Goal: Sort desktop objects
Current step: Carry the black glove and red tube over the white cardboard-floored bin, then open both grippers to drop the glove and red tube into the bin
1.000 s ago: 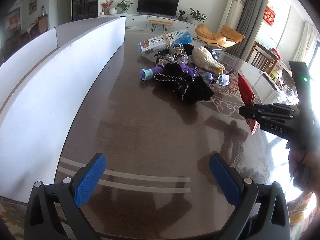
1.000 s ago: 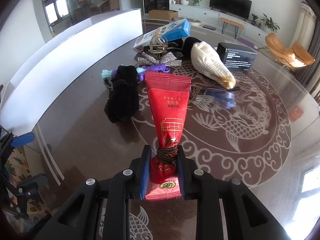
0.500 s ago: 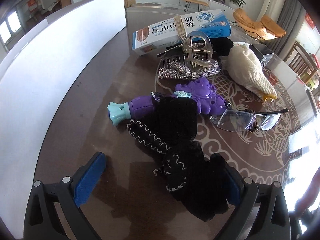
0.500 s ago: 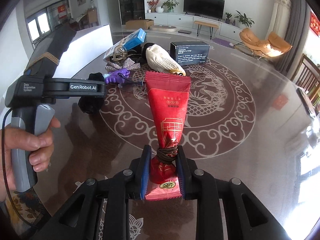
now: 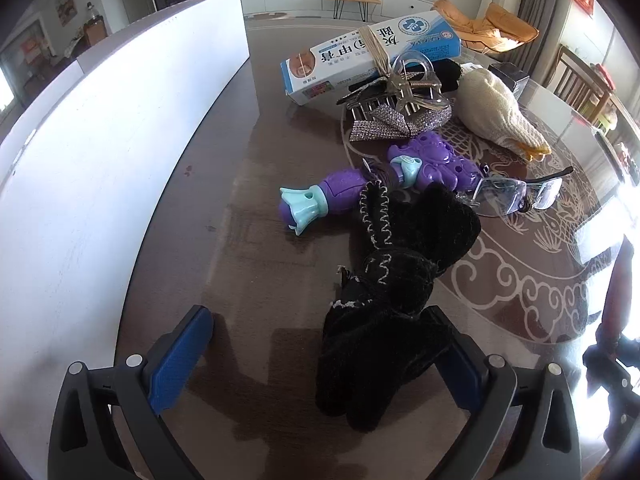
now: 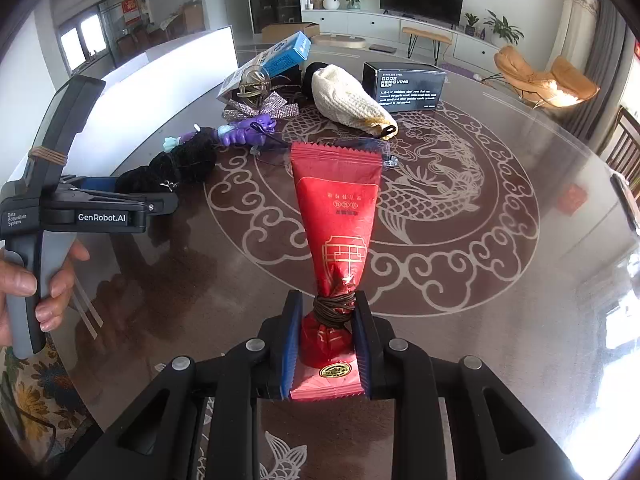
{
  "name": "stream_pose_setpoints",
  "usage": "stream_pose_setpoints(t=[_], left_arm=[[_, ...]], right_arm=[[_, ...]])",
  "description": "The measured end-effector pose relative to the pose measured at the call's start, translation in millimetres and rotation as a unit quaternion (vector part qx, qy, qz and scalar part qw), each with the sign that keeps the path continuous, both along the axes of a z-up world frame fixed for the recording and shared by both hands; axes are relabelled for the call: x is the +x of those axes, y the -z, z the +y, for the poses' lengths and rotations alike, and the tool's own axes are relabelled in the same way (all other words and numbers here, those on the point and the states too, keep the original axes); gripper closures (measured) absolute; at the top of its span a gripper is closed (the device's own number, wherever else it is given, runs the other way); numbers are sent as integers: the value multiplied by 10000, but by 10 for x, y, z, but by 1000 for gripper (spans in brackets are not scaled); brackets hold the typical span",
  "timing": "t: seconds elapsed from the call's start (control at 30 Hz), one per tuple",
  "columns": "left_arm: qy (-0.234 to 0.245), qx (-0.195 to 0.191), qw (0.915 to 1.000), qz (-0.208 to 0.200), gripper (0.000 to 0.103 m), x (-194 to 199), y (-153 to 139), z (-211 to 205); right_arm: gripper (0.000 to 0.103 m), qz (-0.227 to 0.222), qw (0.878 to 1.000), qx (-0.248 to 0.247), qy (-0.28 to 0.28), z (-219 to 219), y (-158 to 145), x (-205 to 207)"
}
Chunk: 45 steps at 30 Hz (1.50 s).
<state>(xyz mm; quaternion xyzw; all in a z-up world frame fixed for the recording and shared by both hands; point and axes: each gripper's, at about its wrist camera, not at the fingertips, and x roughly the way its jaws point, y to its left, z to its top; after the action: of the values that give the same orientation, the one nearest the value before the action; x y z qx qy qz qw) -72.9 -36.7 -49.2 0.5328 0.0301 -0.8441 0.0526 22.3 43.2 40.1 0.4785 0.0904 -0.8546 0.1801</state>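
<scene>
My right gripper [image 6: 326, 344] is shut on a red snack packet [image 6: 338, 216] tied with brown cord, held above the table. My left gripper [image 5: 320, 344] is open, its blue pads on either side of the near end of a black knitted glove [image 5: 396, 292]; the glove lies against the right pad. In the right wrist view the left gripper [image 6: 160, 204] reaches the glove [image 6: 176, 164]. Behind the glove lie a purple toy [image 5: 384, 176], clear glasses [image 5: 516, 196], a glittery bow [image 5: 396, 124], a hair claw [image 5: 412, 84], a cream knitted item [image 5: 496, 116] and a blue-white box [image 5: 368, 56].
A white board [image 5: 120, 140] stands along the table's left side. A black box [image 6: 404, 86] sits at the far side of the round patterned table [image 6: 480, 280]. Chairs and a TV cabinet stand beyond the table.
My left gripper has moved forward to the pile and now straddles the black glove's near end. The right gripper still holds the red packet, pulled back a little.
</scene>
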Motion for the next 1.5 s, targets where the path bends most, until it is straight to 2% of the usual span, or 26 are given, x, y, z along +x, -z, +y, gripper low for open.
stream_pose_setpoints(t=[0.1,0.17,0.2,0.23,0.3,0.4,0.5,0.57,0.67,0.73,0.8,0.9,1.03,1.17,1.2,1.23,1.27,1.3,1.33,1.37,1.4,1.5], left_arm=[[383,-35,9992,97,0,-81,10,104],[627,-43,9972,412,33,-41,-45,161],[719,-17,9963,473,72,-11,-82,184],[744,80,9962,446,72,20,-105,183],[690,697,9933,615,72,152,-211,89],[585,1242,9859,956,72,416,-493,-89],[458,1485,9784,1364,72,812,-957,-304],[289,1577,9744,1575,72,1022,-1223,-639],[-97,1321,9742,1825,72,1217,-1531,-1217],[-436,1035,9764,1843,72,1269,-1589,-1631],[-829,791,9790,1689,72,1324,-1565,-2039],[-1263,762,9806,1288,72,1308,-1314,-2536],[-1472,654,9835,817,71,1257,-968,-2819],[-1540,580,9850,527,69,1260,-800,-2899],[-1578,555,9848,460,65,1261,-772,-2903],[-1604,558,9847,401,57,1258,-755,-2908],[-1636,554,9842,377,51,1267,-732,-2914],[-1677,520,9836,404,38,1267,-735,-2917],[-1721,450,9829,482,33,1267,-762,-2910],[-1760,356,9821,570,33,1265,-821,-2874],[-1780,273,9815,651,33,1280,-868,-2841],[-1638,293,9813,963,33,1280,-1031,-2663]], right_arm=[[78,-204,9997,-140,17,-48,-7,-48],[78,-337,9991,-249,78,-37,-33,-73],[78,-397,9987,-306,127,-23,-54,-88],[78,-435,9983,-349,178,-3,-81,-98],[78,-467,9976,-442,251,32,-166,-111],[78,-445,9975,-511,201,-33,-335,-130],[78,-309,9976,-623,-49,-272,-584,-121],[78,-205,9965,-748,-298,-534,-772,-111],[78,-68,9918,-979,-820,-1085,-1044,-59],[78,-39,9856,-1164,-1230,-1540,-1192,-7],[78,-42,9780,-1304,-1626,-2015,-1291,59],[78,-29,9670,-1372,-2148,-2716,-1338,169],[78,-203,9627,-992,-2509,-3462,-1075,199],[78,-542,9647,-661,-2491,-3812,-700,94],[77,-624,9655,-626,-2451,-3858,-623,60],[77,-664,9664,-606,-2407,-3893,-565,32],[74,-708,9674,-580,-2362,-3924,-509,-6],[61,-732,9688,-571,-2300,-3939,-472,-44],[51,-717,9704,-619,-2220,-3933,-470,-69],[33,-655,9721,-725,-2131,-3900,-488,-99],[28,-556,9732,-875,-2054,-3839,-539,-112],[27,-152,9750,-1201,-1862,-3529,-747,-93]])
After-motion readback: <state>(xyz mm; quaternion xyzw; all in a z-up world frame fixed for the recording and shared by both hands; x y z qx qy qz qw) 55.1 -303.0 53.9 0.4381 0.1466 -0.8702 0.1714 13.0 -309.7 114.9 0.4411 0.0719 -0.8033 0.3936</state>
